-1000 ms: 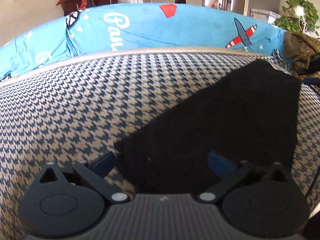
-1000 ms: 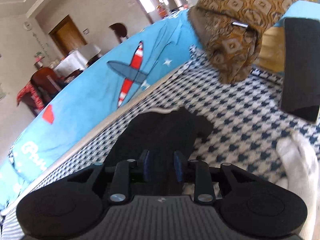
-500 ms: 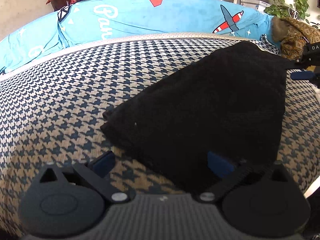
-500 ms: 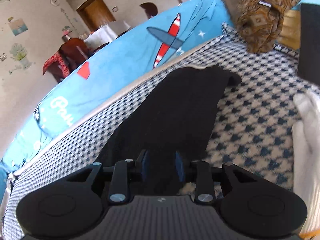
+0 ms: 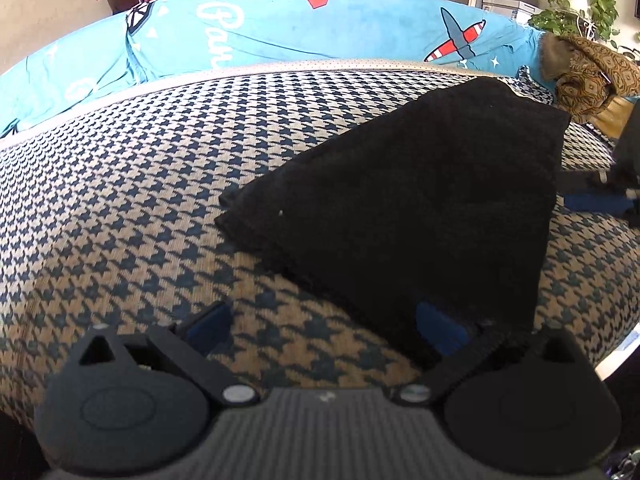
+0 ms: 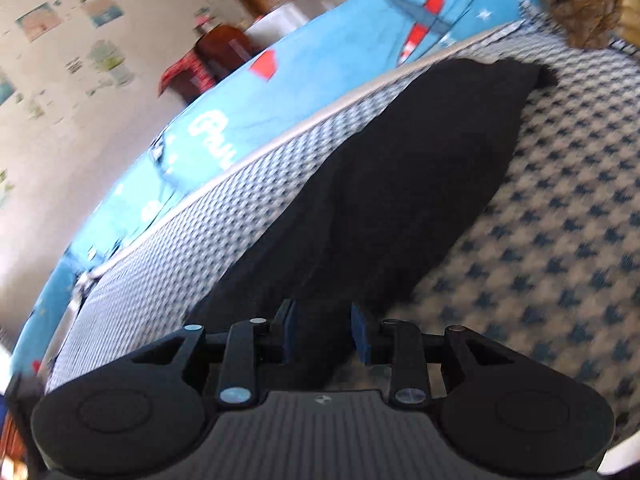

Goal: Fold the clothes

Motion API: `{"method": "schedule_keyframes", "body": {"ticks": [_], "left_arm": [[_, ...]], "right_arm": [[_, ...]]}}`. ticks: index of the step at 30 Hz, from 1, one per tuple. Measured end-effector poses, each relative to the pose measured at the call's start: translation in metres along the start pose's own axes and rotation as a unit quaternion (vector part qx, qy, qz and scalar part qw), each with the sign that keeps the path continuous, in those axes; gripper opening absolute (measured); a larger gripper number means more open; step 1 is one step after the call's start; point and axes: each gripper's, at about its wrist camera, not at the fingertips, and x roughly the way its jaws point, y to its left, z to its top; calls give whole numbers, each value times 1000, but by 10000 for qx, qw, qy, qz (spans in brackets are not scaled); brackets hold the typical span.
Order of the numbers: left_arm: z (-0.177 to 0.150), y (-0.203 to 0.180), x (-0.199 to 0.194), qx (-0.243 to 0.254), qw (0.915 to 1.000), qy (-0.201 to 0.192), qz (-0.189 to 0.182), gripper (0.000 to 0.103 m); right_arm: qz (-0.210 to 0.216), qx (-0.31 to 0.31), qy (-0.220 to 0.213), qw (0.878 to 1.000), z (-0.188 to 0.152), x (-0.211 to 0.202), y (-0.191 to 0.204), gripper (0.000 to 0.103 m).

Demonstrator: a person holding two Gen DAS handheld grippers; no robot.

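Note:
A black garment (image 5: 420,184) lies folded flat on the houndstooth cushion (image 5: 120,200). My left gripper (image 5: 324,324) hovers open over the cushion's near side, its right pad (image 5: 440,328) above the garment's near corner and its left pad over bare cushion. In the right wrist view the garment (image 6: 400,184) stretches away from my right gripper (image 6: 322,334), which is shut on its near edge, with black fabric bunched between the pads. The left wrist view shows the right gripper's blue finger (image 5: 592,202) at the garment's right edge.
A bright blue sheet with plane prints (image 5: 320,32) covers the back behind the cushion. A brown patterned cloth (image 5: 588,76) is heaped at the far right. The cushion's front edge (image 5: 624,344) drops off at lower right. Chairs and a plant stand beyond.
My left gripper has drawn back from the garment, still open. The right gripper's view has tilted, still holding the garment's edge, and the white-gloved hand has left that view.

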Motion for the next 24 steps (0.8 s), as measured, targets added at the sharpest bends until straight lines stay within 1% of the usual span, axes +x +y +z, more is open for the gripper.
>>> {"method": "schedule_keyframes", "body": {"ticks": [5, 8, 15, 19, 24], "left_arm": [[-4, 6, -6, -151, 9999, 17, 8, 103], [-5, 12, -10, -327, 9995, -1, -40, 103], [-3, 28, -13, -812, 9960, -12, -379, 103], [-2, 34, -12, -1003, 9932, 5, -592, 103], [0, 37, -9, -1165, 9898, 10, -825, 103]], "right_arm": [[342, -77, 322, 9989, -21, 2, 11, 31], [481, 25, 548, 9973, -32, 7, 14, 31], [787, 406, 935, 9917, -47, 25, 19, 31], [857, 688, 1052, 9884, -51, 38, 20, 31], [804, 847, 941, 9887, -51, 45, 21, 31]]}}
